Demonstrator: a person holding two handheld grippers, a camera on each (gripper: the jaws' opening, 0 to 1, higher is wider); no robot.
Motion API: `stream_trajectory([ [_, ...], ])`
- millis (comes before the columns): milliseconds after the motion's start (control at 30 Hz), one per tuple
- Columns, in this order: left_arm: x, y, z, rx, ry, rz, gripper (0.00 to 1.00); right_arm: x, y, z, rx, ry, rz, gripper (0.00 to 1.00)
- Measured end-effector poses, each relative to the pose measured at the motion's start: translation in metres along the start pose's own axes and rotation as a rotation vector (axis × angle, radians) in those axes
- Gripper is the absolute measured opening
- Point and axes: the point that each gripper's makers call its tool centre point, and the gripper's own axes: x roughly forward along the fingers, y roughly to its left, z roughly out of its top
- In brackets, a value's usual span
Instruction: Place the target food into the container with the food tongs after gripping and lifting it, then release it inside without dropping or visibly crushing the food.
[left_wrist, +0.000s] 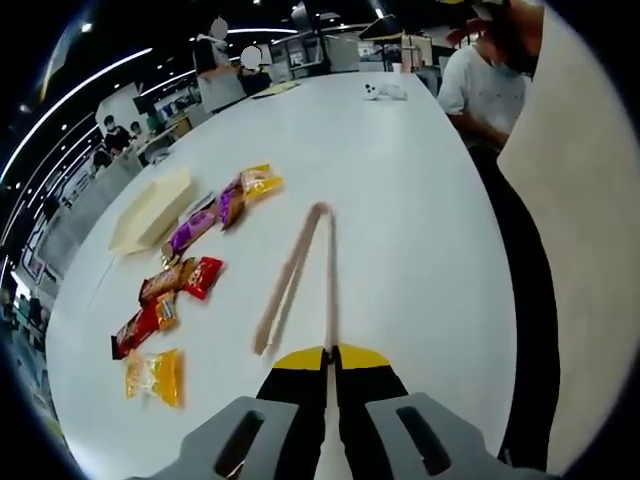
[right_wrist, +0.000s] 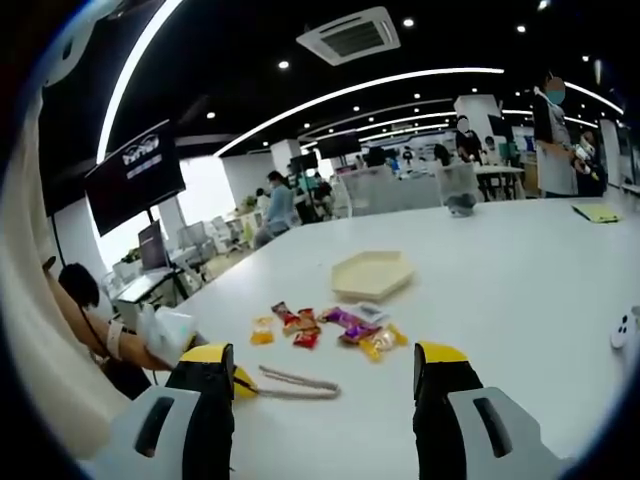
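Note:
Wooden food tongs (left_wrist: 300, 270) lie on the white table (left_wrist: 420, 230), hinge end pointing away from me. My left gripper (left_wrist: 330, 358) is shut on the tip of one tong arm; the other arm splays left. Several wrapped snack packets (left_wrist: 180, 290) lie left of the tongs, and beyond them sits a cream hexagonal container (left_wrist: 150, 210). In the right gripper view, my right gripper (right_wrist: 325, 365) is open above the table edge, holding nothing. Beyond it lie the tongs (right_wrist: 300, 383), the snack packets (right_wrist: 330, 325) and the container (right_wrist: 372, 273).
A seated person in a white shirt (left_wrist: 485, 85) is at the table's far right side. A small white object (left_wrist: 385, 90) lies at the far end. A white device (right_wrist: 625, 330) and a yellow sheet (right_wrist: 598, 212) rest on the table. People stand in the office behind.

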Motion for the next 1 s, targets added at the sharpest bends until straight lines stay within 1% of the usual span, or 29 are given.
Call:
stream_trajectory([
  [167, -0.004, 0.005, 0.006, 0.001, -0.008, 0.001, 0.00, 0.001, 0.003, -0.003, 0.002, 0.011, 0.008, 0.73],
  [333, -0.007, 0.007, 0.011, -0.005, -0.019, 0.002, 0.00, 0.005, 0.006, -0.001, -0.003, 0.011, 0.022, 0.73],
  [500, -0.018, 0.011, 0.022, -0.012, -0.054, 0.018, 0.00, 0.006, 0.008, 0.001, -0.008, 0.011, 0.032, 0.73],
  [567, -0.025, 0.016, 0.029, -0.018, -0.077, 0.040, 0.00, 0.007, 0.009, 0.001, -0.011, 0.014, 0.036, 0.73],
  [733, -0.035, 0.023, 0.037, -0.043, -0.102, 0.063, 0.00, 0.009, 0.012, 0.000, -0.015, 0.021, 0.048, 0.73],
  [867, -0.040, 0.022, 0.041, -0.046, -0.116, 0.057, 0.00, 0.011, 0.014, 0.002, -0.021, 0.020, 0.057, 0.73],
  [1000, -0.049, 0.017, 0.049, -0.030, -0.138, 0.030, 0.00, 0.013, 0.017, 0.005, -0.055, 0.026, 0.087, 0.71],
])
